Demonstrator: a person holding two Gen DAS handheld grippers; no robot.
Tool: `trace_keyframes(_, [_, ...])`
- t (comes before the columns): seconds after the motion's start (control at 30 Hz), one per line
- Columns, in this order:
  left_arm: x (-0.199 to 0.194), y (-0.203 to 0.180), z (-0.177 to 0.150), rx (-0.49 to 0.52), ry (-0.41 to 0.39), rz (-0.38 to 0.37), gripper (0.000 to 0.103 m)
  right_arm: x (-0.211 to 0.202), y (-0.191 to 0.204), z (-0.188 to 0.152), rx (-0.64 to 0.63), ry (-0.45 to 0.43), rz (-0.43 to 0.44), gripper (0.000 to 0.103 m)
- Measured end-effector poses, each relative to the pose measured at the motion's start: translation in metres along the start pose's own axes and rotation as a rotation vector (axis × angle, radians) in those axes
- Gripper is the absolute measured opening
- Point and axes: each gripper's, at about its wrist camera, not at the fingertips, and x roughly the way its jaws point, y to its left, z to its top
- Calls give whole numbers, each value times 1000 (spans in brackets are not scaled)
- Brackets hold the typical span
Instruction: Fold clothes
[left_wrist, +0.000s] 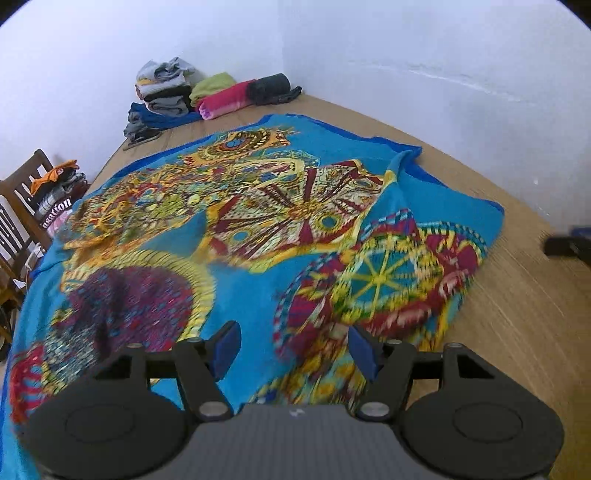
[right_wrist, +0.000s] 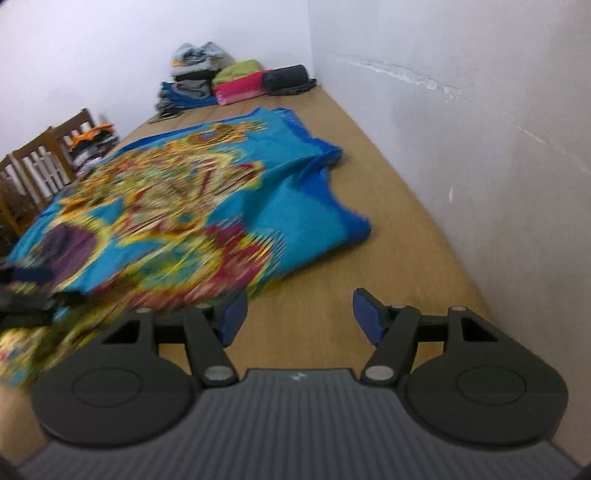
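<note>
Left gripper (left_wrist: 293, 345) spread, empty — over the cloth's (left_wrist: 258, 221) near part. Right gripper (right_wrist: 299, 314) spread too, over bare table (right_wrist: 388, 229) just beside the cloth's edge — touching nothing.

Left wrist view. Left tongs (left_wrist: 294, 349), blue pads spread apart and holding nothing, hover over the near part of a turquoise cloth (left_wrist: 240, 236) printed with yellow, red and purple wheel patterns. The cloth lies spread on a wooden worktop (left_wrist: 517, 295), its right side rumpled and partly doubled over. Folded clothes (left_wrist: 166, 96) and rolled items (left_wrist: 240, 94) sit stacked in the far corner against white walls (left_wrist: 424, 74). At left, a wooden chair (left_wrist: 22, 192) carries another pile (left_wrist: 59, 195). A dark object (left_wrist: 569, 245) enters at the right edge.
</note>
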Motion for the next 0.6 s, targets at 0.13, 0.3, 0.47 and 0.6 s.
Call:
trace_keyframes(0.13, [24, -17, 17, 40, -4, 14, 66, 58, -27, 32, 24, 3, -19, 66])
trace_keyframes(0.3, [52, -31, 36, 58, -2, 33, 67, 99, -47, 42, 35, 33, -8, 66])
trace_keyframes(0.47, [78, -34, 44, 31, 54, -15, 63, 129, -61, 43, 24, 69, 13, 66])
trace_keyframes(0.6, [86, -35, 42, -13, 105, -95, 8, 120, -61, 39, 26, 18, 88, 13])
